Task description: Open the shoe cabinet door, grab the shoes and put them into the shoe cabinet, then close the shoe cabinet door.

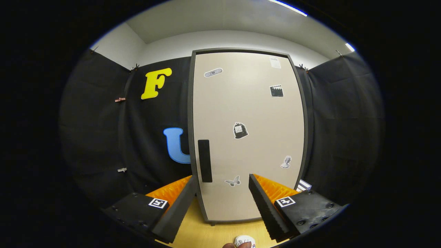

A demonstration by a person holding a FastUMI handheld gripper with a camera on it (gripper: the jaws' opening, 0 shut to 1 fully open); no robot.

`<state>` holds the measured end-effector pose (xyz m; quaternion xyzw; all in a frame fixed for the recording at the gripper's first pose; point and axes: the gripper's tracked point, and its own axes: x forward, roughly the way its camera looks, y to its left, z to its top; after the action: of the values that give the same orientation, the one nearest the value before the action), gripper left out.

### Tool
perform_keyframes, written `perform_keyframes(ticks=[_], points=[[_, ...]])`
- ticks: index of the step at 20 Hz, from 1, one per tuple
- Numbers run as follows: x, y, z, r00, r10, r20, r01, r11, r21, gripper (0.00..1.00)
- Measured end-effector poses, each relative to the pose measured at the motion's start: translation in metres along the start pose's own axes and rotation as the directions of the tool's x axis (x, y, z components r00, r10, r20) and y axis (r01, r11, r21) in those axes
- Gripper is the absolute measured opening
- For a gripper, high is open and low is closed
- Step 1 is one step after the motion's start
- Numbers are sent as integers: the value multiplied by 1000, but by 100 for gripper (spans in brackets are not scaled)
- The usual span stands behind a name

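Item one: the gripper, which I hold level and facing forward, its fingers spread wide apart with nothing between them. Item two: the shoe cabinet, upright on the wooden tabletop, standing just ahead of the fingers and backed by the black cloth wall. Its pale door is shut within a dark frame, and its foot sits close to the tabletop's far edge as far as I can tell. Item three: a dark vertical handle on the door's left side, low down, lying just beyond the left finger's tip. Item four: several small stickers scattered across the door, among them a butterfly between the fingertips. Item five: a small round white object at the tabletop's near edge, between the fingers, too cut off for me to tell what it is.
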<state>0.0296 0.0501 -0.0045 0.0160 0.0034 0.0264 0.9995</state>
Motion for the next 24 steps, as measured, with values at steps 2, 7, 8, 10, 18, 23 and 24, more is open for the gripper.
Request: perform_keyframes(ticks=[2, 7, 8, 10, 18, 23, 24], points=[[18, 5, 0, 1000, 0, 13, 0, 1000, 3, 98], [61, 17, -1, 999, -14, 29, 15, 1000, -23, 98], [68, 18, -1, 999, -18, 32, 18, 1000, -21, 98], [83, 23, -2, 999, -19, 35, 19, 1000, -11, 97], [133, 35, -34, 1000, -17, -23, 17, 1000, -17, 84], [150, 43, -39, 999, -26, -30, 26, 1000, 5, 47], [151, 43, -39, 999, -34, -39, 34, 999, 9, 43]])
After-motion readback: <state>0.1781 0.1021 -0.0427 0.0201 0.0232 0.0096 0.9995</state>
